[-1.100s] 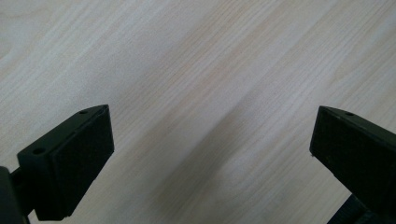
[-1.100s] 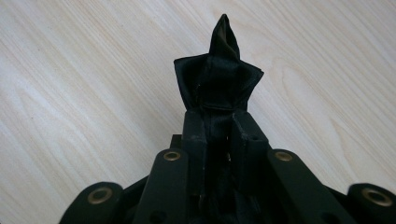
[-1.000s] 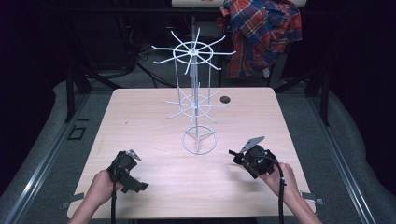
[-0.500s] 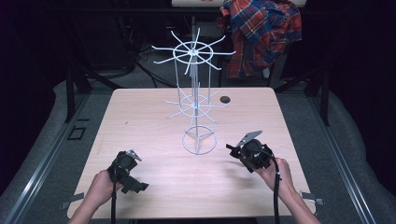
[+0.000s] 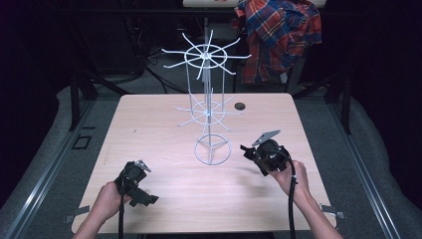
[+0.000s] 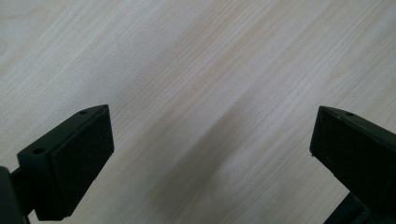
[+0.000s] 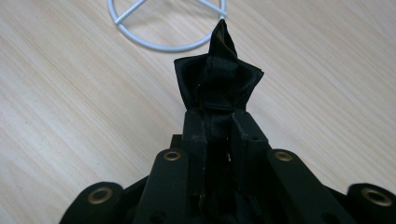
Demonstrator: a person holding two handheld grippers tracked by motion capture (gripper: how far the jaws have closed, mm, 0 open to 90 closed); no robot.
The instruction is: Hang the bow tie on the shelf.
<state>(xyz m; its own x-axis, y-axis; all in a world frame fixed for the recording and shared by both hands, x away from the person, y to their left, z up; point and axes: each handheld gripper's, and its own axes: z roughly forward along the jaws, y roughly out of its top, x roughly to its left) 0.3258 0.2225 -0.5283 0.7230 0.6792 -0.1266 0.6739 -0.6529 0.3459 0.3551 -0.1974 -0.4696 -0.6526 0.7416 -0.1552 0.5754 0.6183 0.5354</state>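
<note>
No brand, label or writing can be read on anything here. One pale wooden desk (image 5: pixel 164 124) carries one white wire rack (image 5: pixel 208 107), which stands upright near the middle of the desk, a little toward the far edge; it has one ring-shaped base, one pole and two tiers of spokes, the upper tier wider than the lower. One small dark round thing (image 5: pixel 241 106) lies close to the far edge, just right of the rack, too small to tell what it is. Beyond the far edge one red and blue plaid cloth (image 5: pixel 278 35) hangs over something dark. Two grippers are in view, one in each hand. The left gripper (image 5: pixel 133 180) sits near the near edge toward the left corner, where it was a second ago; in the left gripper view its jaws are spread wide apart over bare desk with nothing between them. The right gripper (image 5: pixel 247 150) is held above the desk toward the right edge and has moved closer to the rack's base since a second ago, now just beside the ring. In the right gripper view its jaws are pressed together on one folded piece of black fabric (image 7: pixel 218 79), whose pointed tip reaches the rim of the base ring (image 7: pixel 159 44).
</note>
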